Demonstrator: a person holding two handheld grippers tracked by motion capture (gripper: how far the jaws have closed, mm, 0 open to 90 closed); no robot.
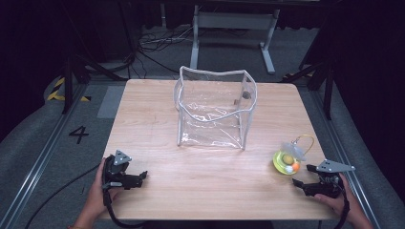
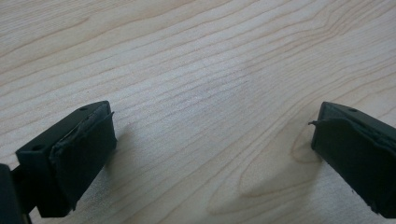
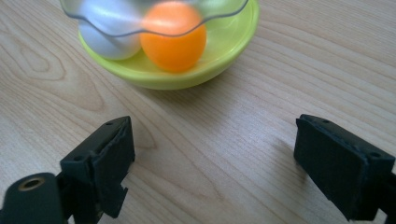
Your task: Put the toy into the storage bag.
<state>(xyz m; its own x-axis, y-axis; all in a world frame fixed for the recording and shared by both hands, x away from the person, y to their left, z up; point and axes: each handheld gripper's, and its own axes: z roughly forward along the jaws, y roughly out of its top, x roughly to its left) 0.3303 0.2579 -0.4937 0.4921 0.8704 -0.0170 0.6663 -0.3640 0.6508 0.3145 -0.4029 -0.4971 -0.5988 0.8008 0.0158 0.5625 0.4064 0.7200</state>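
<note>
right gripper (image 1: 302, 175) rests low on the table (image 1: 200, 191), jaws wide apart, aimed at the yellow-green bowl (image 1: 285, 163) just ahead.

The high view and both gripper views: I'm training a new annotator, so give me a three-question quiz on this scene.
1. True or false: the right gripper has its jaws closed on the yellow-green bowl.
2. What colour is the ball beside the white ball in the bowl?
3. The clear plastic bag stands: A) at the left gripper; B) mid-table, towards the far edge; C) inside the bowl.

Key: 1 false, jaws open, short of it; 2 orange; 3 B.
</note>
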